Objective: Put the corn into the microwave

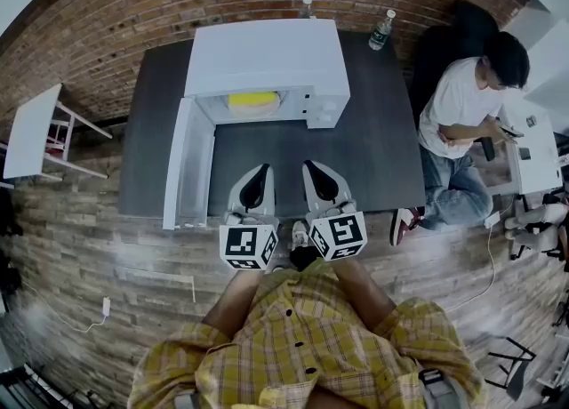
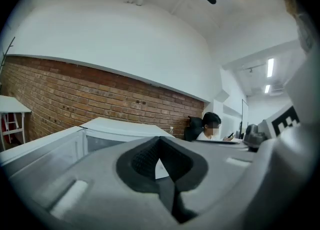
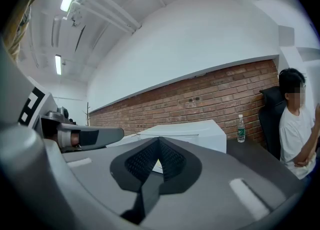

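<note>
The yellow corn [image 1: 252,100] lies inside the white microwave [image 1: 267,56], which stands at the back of the dark table [image 1: 373,149]. Its door [image 1: 182,163] hangs open to the left. My left gripper [image 1: 263,171] and right gripper [image 1: 312,168] hover side by side over the table's front edge, a short way in front of the oven's opening. Both are shut with nothing between the jaws. In the left gripper view the left gripper [image 2: 159,140] points level at the microwave [image 2: 120,129]. In the right gripper view the right gripper [image 3: 159,142] faces the microwave [image 3: 192,131]; the corn is hidden in both.
A person [image 1: 462,114] sits at the table's right end. Two water bottles [image 1: 380,30] stand at the back, near the brick wall. A small white side table [image 1: 31,132] is off to the left. The open door takes up the table's left front part.
</note>
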The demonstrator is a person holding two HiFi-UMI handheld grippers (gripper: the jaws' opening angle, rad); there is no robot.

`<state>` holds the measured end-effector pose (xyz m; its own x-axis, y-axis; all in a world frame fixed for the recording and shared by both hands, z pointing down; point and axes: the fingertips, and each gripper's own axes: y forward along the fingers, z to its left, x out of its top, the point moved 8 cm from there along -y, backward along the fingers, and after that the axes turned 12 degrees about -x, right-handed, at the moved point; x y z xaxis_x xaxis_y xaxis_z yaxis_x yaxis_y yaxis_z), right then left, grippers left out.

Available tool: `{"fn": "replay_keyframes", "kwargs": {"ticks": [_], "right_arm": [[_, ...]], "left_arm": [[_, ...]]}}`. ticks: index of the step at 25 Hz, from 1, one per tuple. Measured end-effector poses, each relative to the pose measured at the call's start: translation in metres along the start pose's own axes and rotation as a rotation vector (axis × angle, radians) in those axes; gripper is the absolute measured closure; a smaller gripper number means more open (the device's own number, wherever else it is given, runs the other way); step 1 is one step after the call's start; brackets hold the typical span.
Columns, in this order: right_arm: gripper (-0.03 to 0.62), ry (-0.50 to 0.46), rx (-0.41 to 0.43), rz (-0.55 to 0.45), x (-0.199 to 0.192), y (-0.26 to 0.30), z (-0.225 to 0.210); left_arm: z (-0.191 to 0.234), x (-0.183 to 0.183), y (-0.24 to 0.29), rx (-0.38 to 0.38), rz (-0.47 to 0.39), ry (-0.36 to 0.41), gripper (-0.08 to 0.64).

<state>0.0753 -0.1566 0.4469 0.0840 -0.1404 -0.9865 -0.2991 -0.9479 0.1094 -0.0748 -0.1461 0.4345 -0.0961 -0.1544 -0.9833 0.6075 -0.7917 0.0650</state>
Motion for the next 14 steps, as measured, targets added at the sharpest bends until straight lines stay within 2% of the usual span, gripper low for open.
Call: {"fn": "replay_keyframes", "kwargs": {"ticks": [3,14], "right_arm": [[0.589,0.0,-0.007,0.0,0.0,-0.004,0.002],[0.589,0.0,-0.008,-0.015,0.002,-0.012,0.007]], "left_arm": [[0.0,0.0,-0.004,0.004,-0.004,-0.02,0.56],[0.0,0.002,-0.015,0.031,-0.01,0.0,0.56]]}}
